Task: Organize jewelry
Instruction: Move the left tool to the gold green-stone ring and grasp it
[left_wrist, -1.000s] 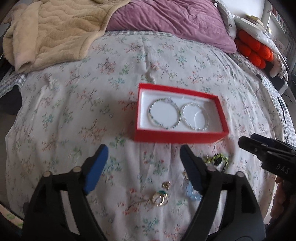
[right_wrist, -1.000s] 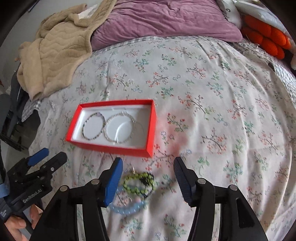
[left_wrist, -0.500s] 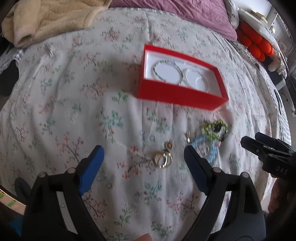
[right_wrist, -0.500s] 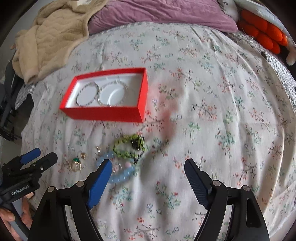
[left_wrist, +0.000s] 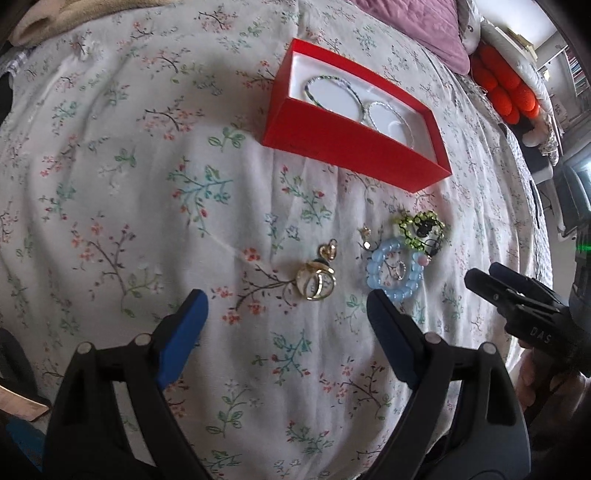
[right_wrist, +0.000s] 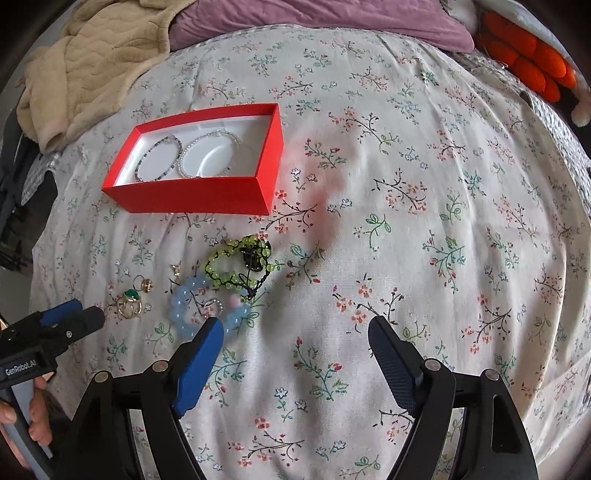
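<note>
At the centre of the left wrist view, on the floral bedspread (left_wrist: 147, 206), lies loose jewelry: gold rings (left_wrist: 317, 282), a blue bead bracelet (left_wrist: 395, 271) and a green bead bracelet (left_wrist: 421, 230) touching it. Above them, upper middle of the frame, the red box (left_wrist: 351, 142) holds two thin bangles (left_wrist: 332, 90) side by side. The left gripper (left_wrist: 286, 314) fills the bottom of the frame, jaws spread wide and holding nothing, the rings just beyond the gap. In the right wrist view the right gripper (right_wrist: 295, 338) also gapes wide and empty at lower centre, its left finger just beside the blue bracelet. A beige blanket (right_wrist: 92, 62) sits upper left.
</note>
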